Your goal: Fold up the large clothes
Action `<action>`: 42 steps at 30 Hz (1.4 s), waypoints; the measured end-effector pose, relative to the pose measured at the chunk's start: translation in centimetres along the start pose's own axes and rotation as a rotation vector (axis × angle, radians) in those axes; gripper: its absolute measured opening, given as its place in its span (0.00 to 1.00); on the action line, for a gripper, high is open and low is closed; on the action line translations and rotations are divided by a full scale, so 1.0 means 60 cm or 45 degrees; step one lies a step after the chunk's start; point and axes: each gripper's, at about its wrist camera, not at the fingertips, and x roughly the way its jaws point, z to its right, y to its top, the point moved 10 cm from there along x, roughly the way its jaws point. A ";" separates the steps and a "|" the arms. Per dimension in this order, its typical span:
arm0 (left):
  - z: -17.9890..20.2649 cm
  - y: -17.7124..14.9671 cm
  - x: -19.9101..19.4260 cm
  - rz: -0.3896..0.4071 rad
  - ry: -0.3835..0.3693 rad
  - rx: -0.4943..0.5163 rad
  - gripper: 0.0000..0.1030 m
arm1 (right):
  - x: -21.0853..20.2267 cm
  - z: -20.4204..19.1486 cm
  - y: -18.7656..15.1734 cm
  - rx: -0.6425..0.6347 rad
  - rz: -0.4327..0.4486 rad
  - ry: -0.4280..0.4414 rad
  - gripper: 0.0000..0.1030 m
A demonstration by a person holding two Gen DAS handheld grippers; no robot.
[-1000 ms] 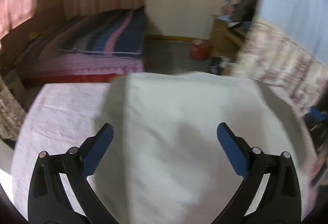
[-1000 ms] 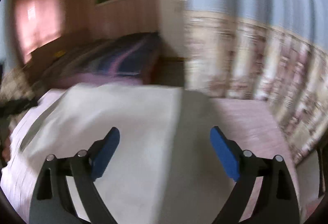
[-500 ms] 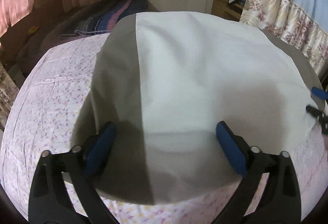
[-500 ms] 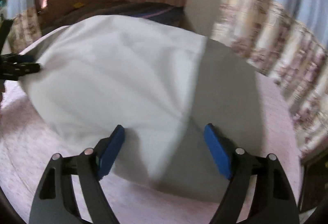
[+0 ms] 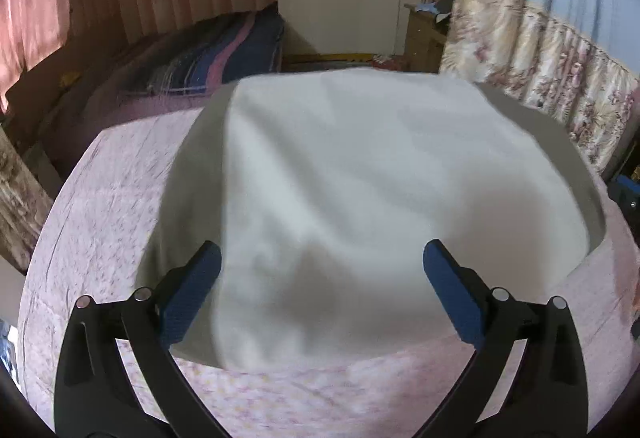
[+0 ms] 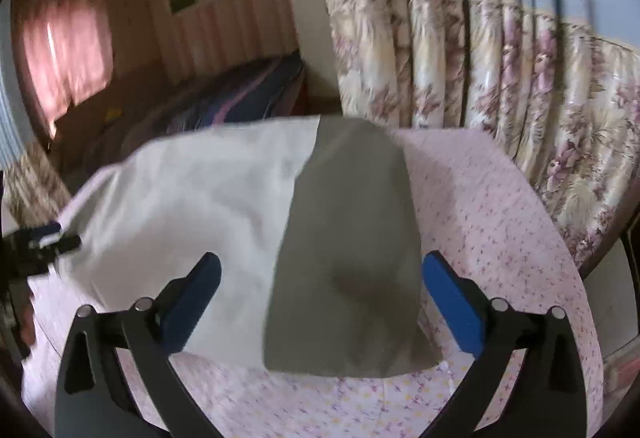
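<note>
White-and-grey cloth garment (image 5: pixel 360 197), large, lies spread on the pink floral bedsheet (image 5: pixel 100 217) of the bed, looks folded into a rough rectangle with grey side panels showing. Left hand-held gripper (image 5: pixel 320 286) spread wide, holding nothing, over the near edge. Right hand-held gripper (image 6: pixel 320 290) also spread, empty, over the grey panel. Judging: partly folded, further folds likely left.
</note>
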 end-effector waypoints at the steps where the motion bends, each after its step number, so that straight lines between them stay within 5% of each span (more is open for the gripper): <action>1: 0.015 0.006 -0.001 0.004 -0.017 -0.003 0.97 | -0.001 -0.002 -0.001 0.006 0.002 -0.014 0.98; 7: 0.101 0.012 0.030 -0.041 -0.134 -0.025 0.97 | -0.016 0.019 -0.033 0.137 -0.020 -0.066 0.98; 11: 0.116 0.006 0.069 -0.077 -0.127 -0.040 0.97 | -0.012 0.058 -0.079 0.426 -0.053 -0.017 0.98; 15: 0.118 -0.008 0.102 -0.085 -0.138 -0.064 0.97 | -0.003 0.073 -0.115 0.551 -0.076 -0.021 0.98; 28: 0.119 -0.008 0.112 -0.076 -0.137 -0.057 0.97 | 0.049 0.042 -0.145 0.570 -0.107 -0.077 0.98; 42: 0.123 -0.010 0.114 -0.083 -0.121 -0.040 0.97 | 0.118 0.044 -0.089 0.595 -0.070 -0.113 0.99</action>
